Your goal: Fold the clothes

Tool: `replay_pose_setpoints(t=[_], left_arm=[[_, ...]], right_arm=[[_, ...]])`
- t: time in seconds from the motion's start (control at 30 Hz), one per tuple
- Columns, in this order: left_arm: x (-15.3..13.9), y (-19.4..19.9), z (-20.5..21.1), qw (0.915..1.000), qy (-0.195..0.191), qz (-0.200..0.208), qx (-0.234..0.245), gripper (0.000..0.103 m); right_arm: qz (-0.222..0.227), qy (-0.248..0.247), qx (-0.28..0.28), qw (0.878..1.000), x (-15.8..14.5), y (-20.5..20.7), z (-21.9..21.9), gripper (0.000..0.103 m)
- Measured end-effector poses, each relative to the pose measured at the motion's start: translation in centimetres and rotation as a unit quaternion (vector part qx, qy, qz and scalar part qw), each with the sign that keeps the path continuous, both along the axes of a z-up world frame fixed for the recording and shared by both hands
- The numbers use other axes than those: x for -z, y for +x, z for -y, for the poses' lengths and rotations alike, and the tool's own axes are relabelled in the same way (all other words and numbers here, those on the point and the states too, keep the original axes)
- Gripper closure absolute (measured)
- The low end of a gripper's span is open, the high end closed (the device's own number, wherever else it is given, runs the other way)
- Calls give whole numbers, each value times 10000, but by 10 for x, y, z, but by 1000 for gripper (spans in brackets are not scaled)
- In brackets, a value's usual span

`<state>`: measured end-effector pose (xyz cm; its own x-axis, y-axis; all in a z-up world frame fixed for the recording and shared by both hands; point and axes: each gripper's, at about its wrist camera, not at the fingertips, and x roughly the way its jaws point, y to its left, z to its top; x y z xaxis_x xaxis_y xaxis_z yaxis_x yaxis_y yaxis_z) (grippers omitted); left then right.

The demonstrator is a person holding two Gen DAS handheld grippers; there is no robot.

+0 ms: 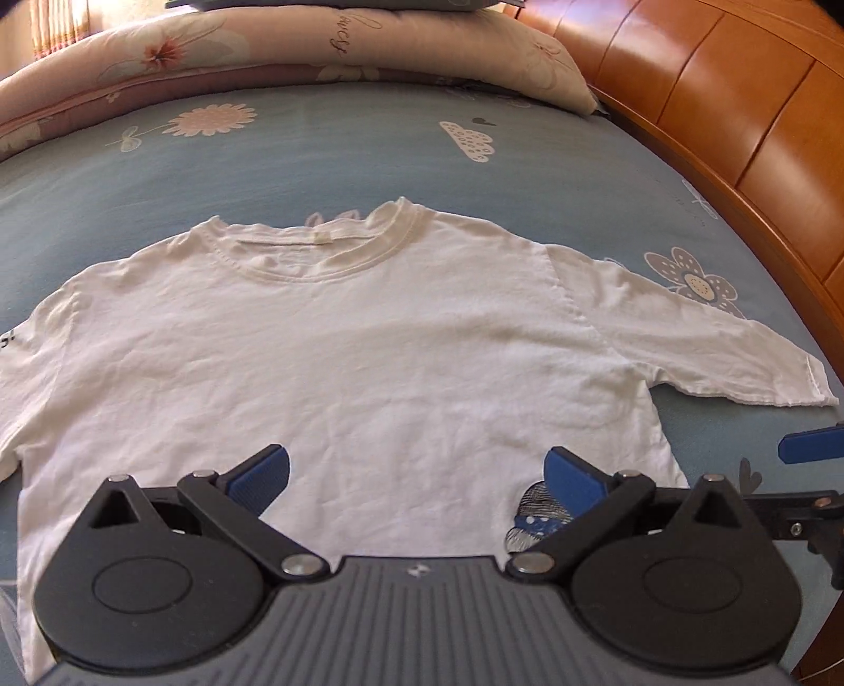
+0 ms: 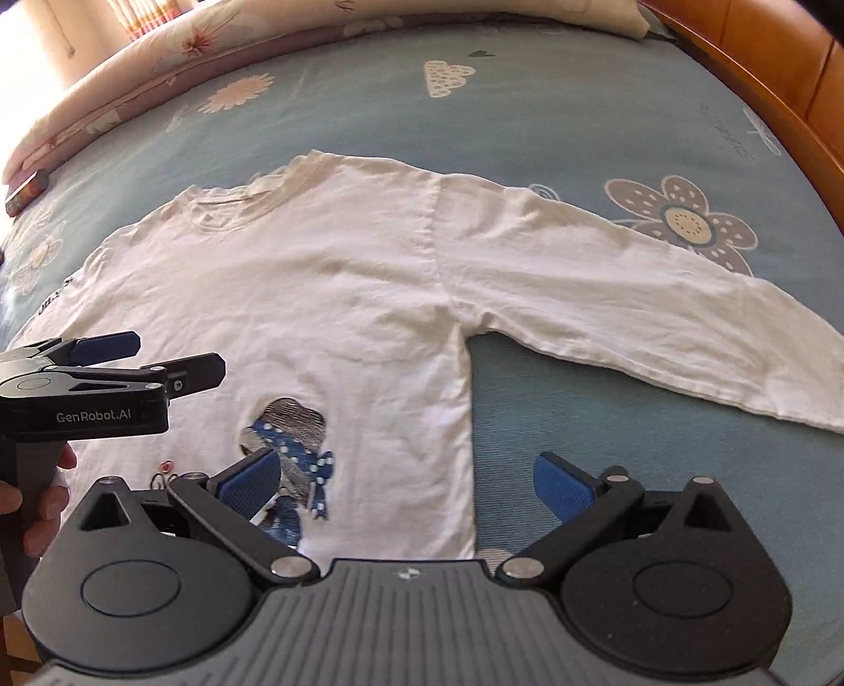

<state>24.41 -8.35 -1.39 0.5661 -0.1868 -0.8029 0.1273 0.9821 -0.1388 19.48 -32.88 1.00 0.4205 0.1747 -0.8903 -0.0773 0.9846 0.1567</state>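
White T-shirt (image 1: pixel 369 343) lies flat on the bed (image 1: pixel 316 148). Only my right view shows its whole cartoon print (image 2: pixel 295 454) and my hand (image 2: pixel 37 506). My left gripper (image 1: pixel 416 475) and right gripper (image 2: pixel 406 480) gape empty.

A bed fills the view, its blue sheet (image 1: pixel 369 153) printed with flowers and clouds. A pink floral quilt (image 1: pixel 295 47) lies bunched along the far edge. A curved wooden bed frame (image 1: pixel 738 121) runs down the right side. Daylight comes from the far left, perhaps through curtains (image 1: pixel 53 26).
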Motion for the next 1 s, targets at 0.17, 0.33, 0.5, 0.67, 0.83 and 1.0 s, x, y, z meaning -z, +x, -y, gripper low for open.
replay_pose_setpoints(t=[0.17,0.33,0.5,0.67,0.83,1.0], left_arm=[[-32,-17,-94,9964,-104,-2,-847,1],[-33,-24,-204,9778,-406,-358,-2024,22],[-4,-48,-313,9355,-1161,-754,-3251,55],[36,-94,-405,8623,-2403,-750,-4395,58],[72,-132,-460,8096,-3045,-689,-4972,59],[87,-165,-488,7611,-3500,-188,-5458,61]], right_arm=[[74,-25,-644,9979,-48,15,-84,0],[151,50,-1013,9947,-91,40,-170,0],[84,263,-1437,9892,-119,54,-245,0],[-75,92,-1855,9826,-128,56,-298,0],[-178,-230,-1995,9795,-129,58,-328,0],[-310,-491,-2127,9754,-123,60,-347,0]])
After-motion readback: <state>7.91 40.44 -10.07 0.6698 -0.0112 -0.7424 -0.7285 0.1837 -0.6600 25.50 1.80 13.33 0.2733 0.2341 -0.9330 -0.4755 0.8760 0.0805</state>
